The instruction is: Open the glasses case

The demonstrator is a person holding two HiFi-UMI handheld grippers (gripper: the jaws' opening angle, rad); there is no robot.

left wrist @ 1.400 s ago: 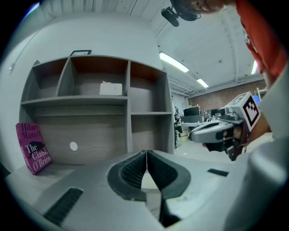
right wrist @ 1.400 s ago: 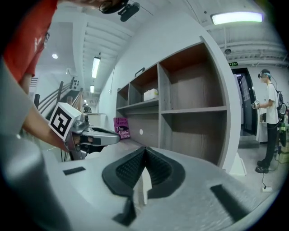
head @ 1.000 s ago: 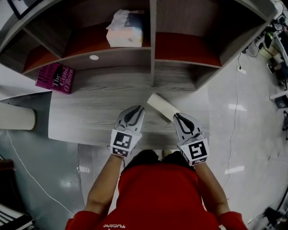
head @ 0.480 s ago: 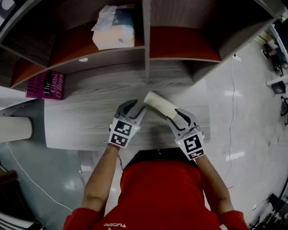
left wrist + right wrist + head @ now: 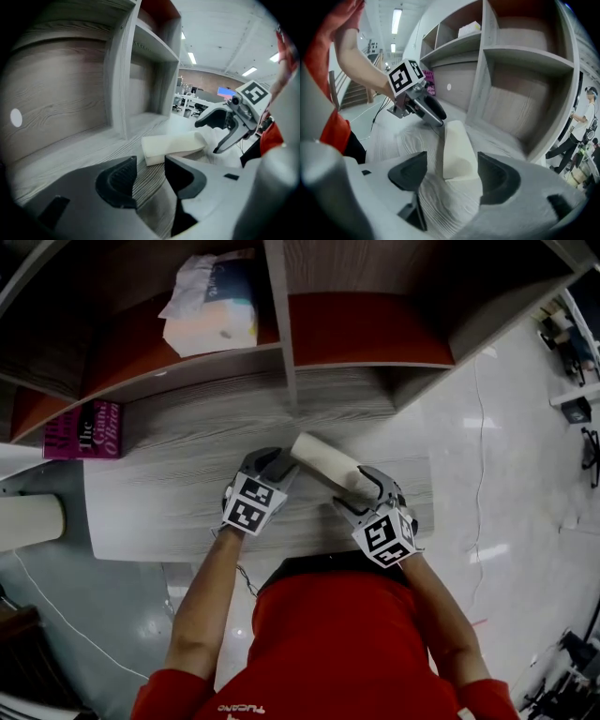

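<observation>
Left tongs and right tongs had just been opening, gripping nothing, at opposite ends of the glasses case.

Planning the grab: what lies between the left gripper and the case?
Only bare desk, by the left gripper view. The left gripper, jaws just opened and empty, sits just short of the case.

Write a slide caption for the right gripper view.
Right gripper, jaws just opened and not gripping, frames one end of the cream glasses case on the desk.
</observation>
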